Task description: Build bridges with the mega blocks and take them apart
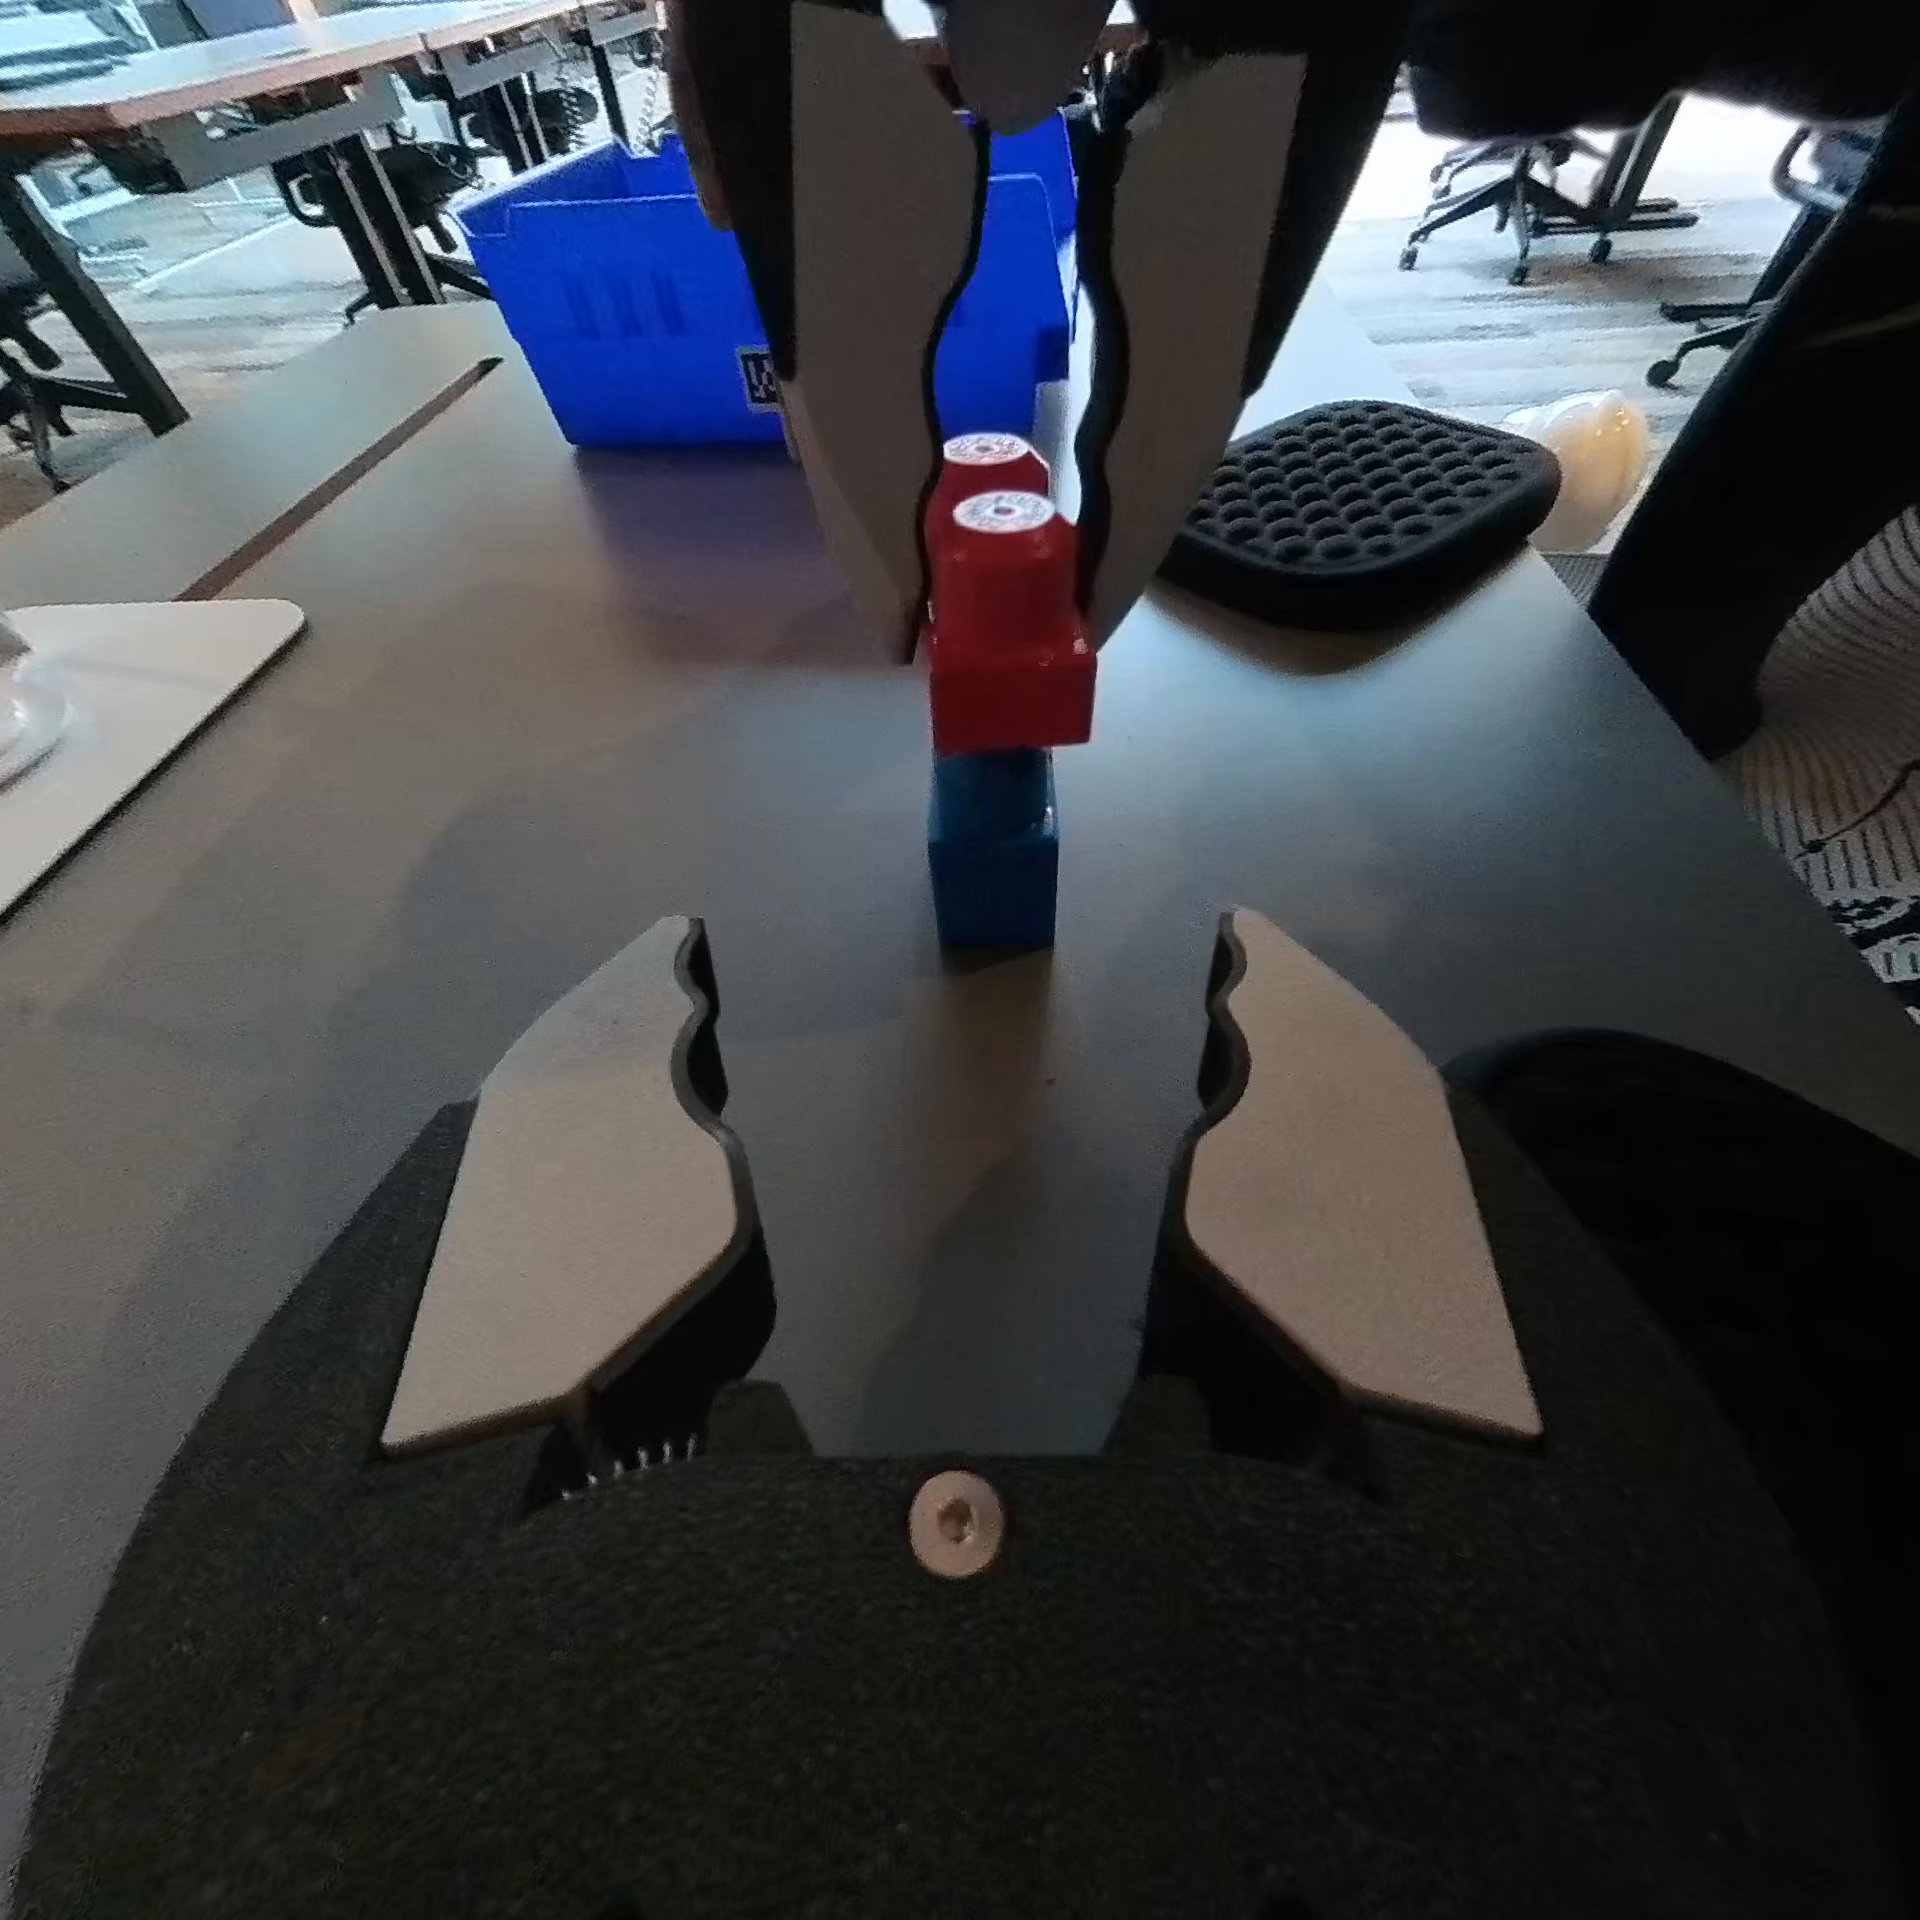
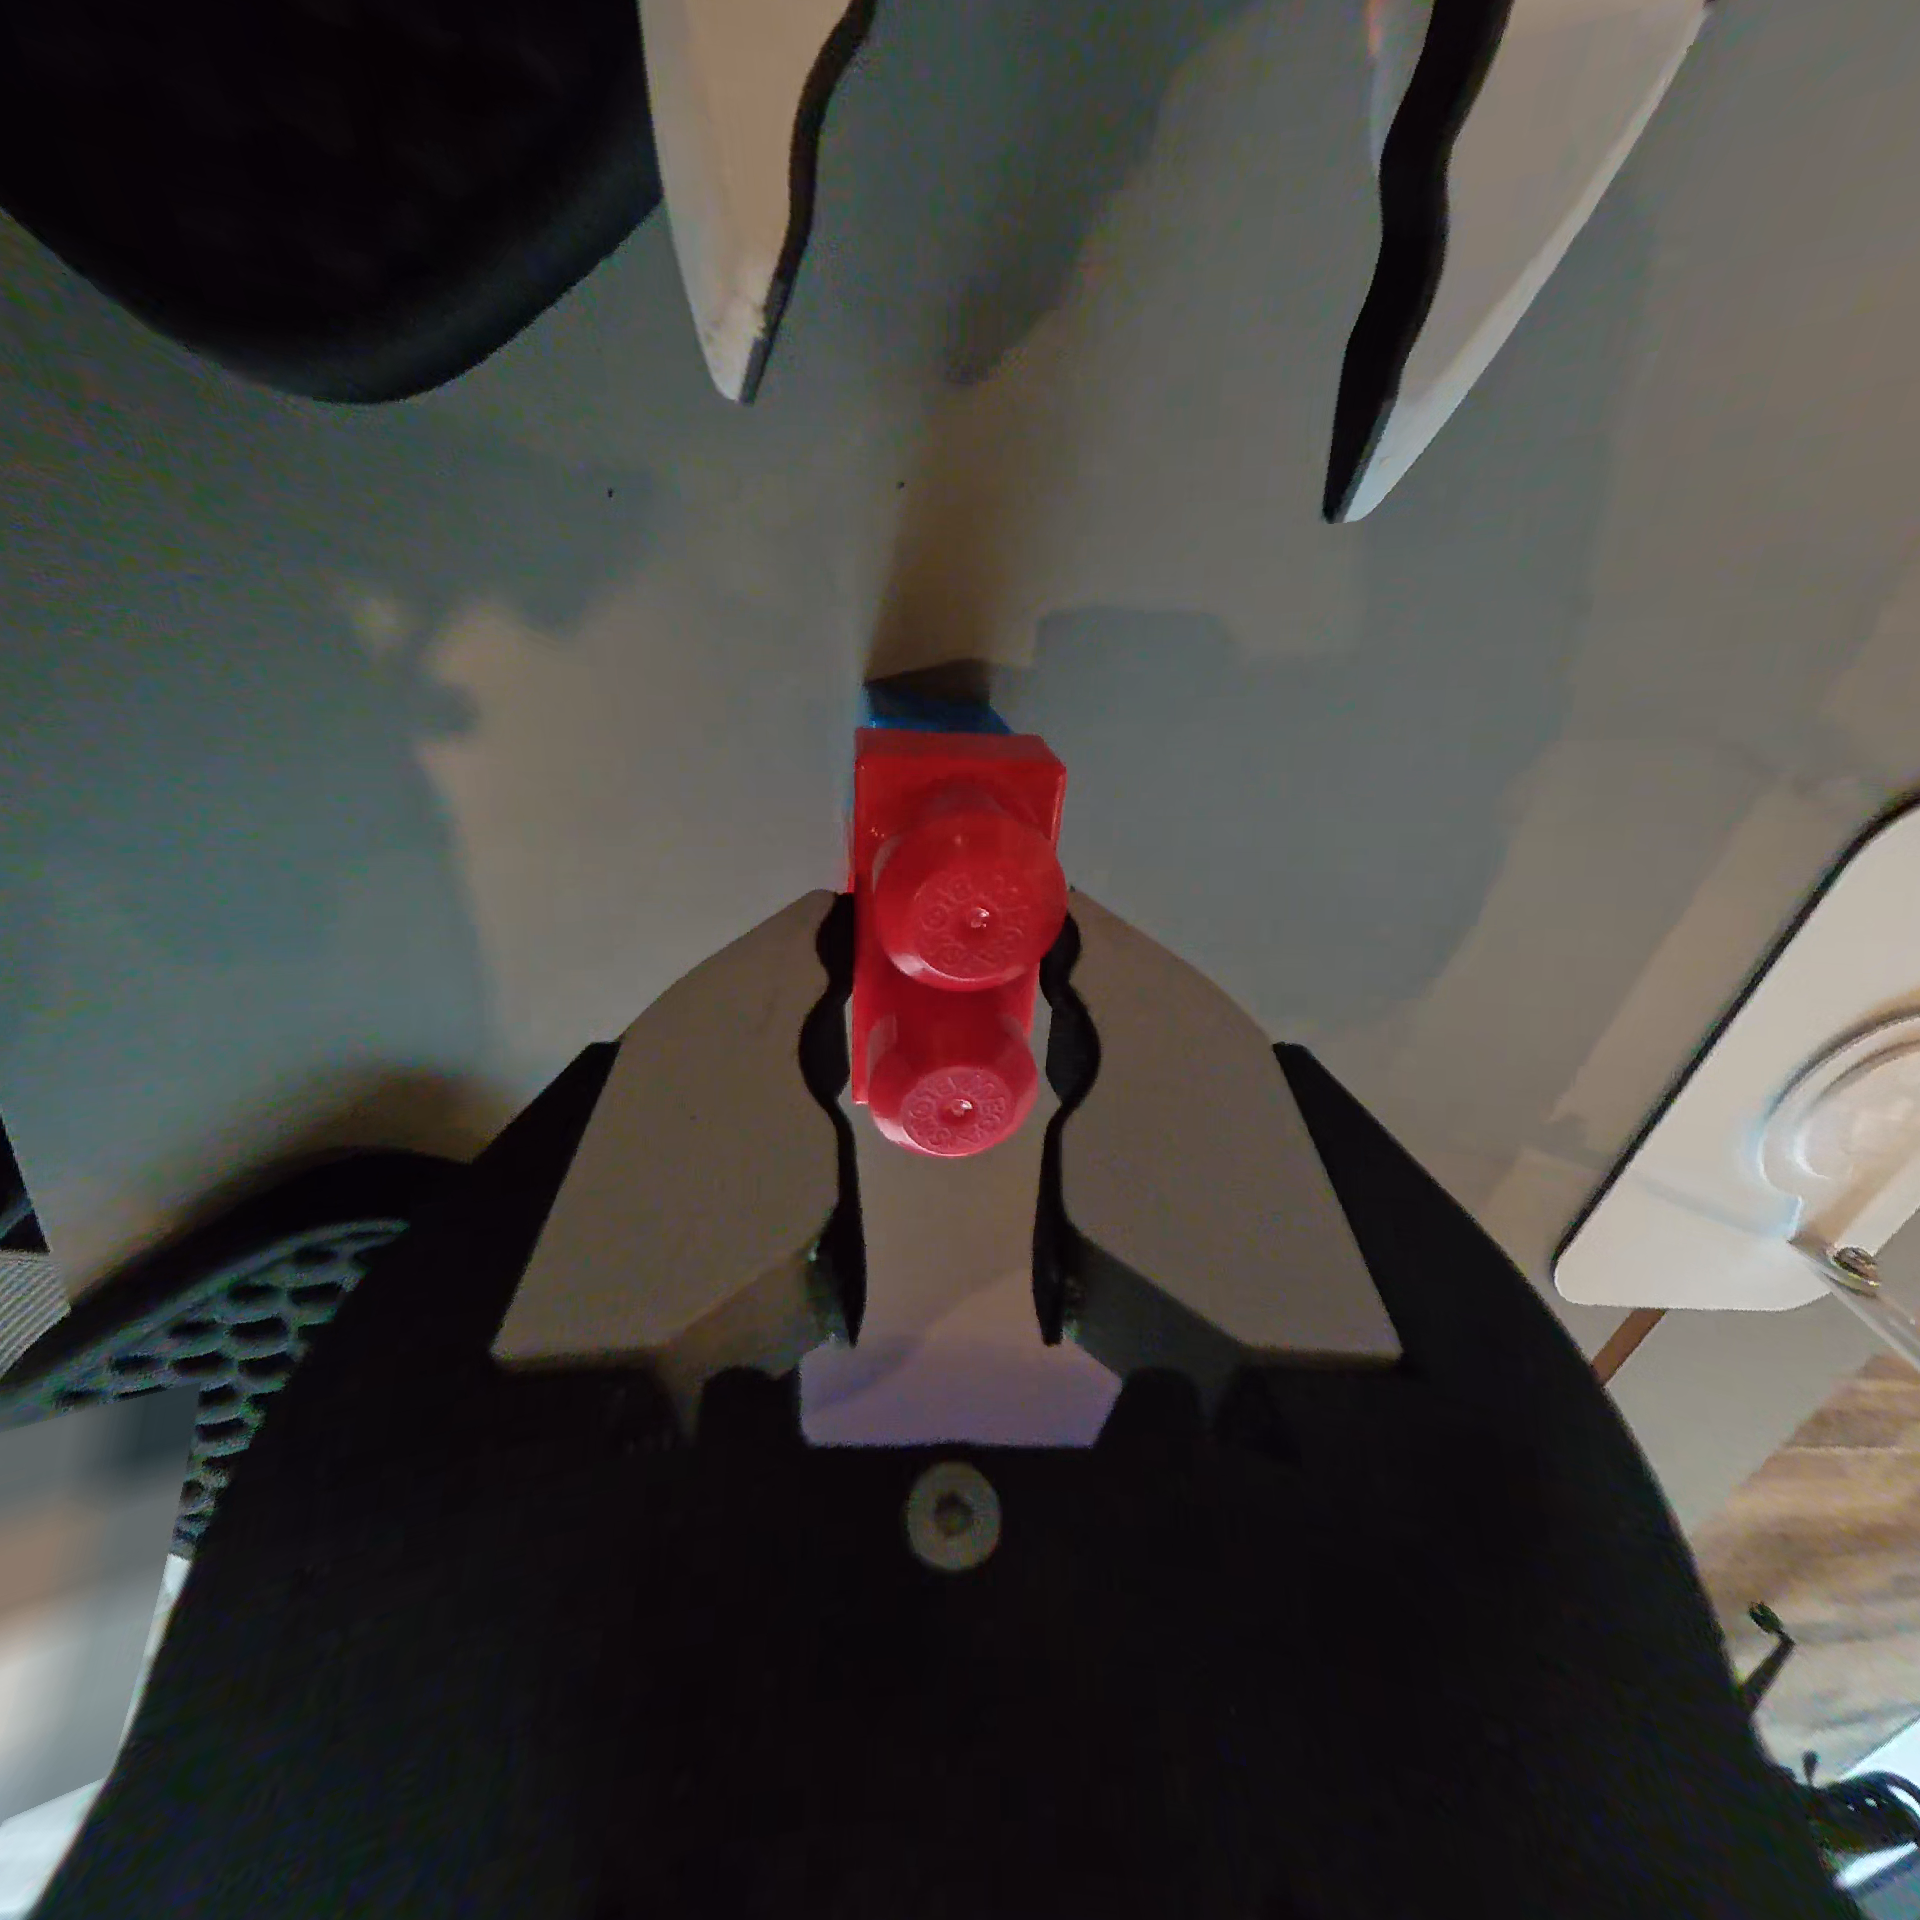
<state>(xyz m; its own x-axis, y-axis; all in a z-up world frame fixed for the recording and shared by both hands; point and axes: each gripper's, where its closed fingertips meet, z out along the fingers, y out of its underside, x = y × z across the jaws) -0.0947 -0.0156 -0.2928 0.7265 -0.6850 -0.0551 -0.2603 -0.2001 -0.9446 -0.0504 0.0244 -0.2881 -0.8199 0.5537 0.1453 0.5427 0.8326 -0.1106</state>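
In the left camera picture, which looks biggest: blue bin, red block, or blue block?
1. Blue bin, partly hidden by the right gripper.
2. Red block.
3. Blue block, only slightly smaller-looking; being nearer makes that unsure.

You are looking at a glossy red two-stud block (image 1: 1006, 634) sitting on a blue block (image 1: 994, 862), both standing out against the dark grey table (image 1: 520, 831). At eleven o'clock a bright blue bin (image 1: 623, 312) is showing; at one o'clock, a black honeycomb-patterned pad (image 1: 1361, 509); at nine o'clock, a white plate (image 1: 145, 707).
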